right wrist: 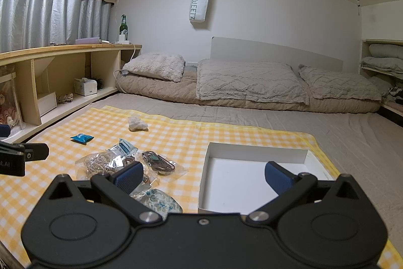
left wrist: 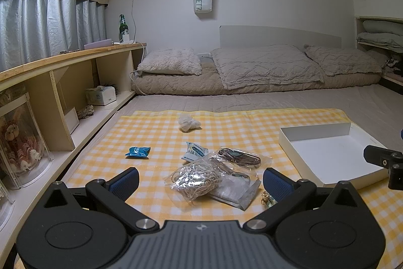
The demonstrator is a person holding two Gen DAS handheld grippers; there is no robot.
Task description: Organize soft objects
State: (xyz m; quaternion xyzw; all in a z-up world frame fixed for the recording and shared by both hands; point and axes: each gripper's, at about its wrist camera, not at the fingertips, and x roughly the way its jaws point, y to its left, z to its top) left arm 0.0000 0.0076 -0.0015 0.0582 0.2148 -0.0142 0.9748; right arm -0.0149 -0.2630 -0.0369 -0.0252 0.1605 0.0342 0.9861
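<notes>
Several small soft items lie on a yellow checked cloth (left wrist: 156, 138). A clear bag of beige cord (left wrist: 199, 174), a bag of brown cord (left wrist: 239, 158), a flat clear packet (left wrist: 234, 190), a blue-white sachet (left wrist: 195, 150), a blue packet (left wrist: 137, 151) and a crumpled white wad (left wrist: 188, 123) lie on it. My left gripper (left wrist: 201, 180) is open and empty, just in front of the beige cord bag. My right gripper (right wrist: 204, 178) is open and empty, above the near left corner of an empty white box (right wrist: 254, 180). A floral pouch (right wrist: 158, 201) lies under its left finger.
A wooden shelf unit (left wrist: 63, 82) with a tissue box (left wrist: 100, 95) runs along the left. Pillows and a folded quilt (left wrist: 264, 67) lie at the back wall. The right gripper's finger tip (left wrist: 377, 155) shows by the box in the left wrist view.
</notes>
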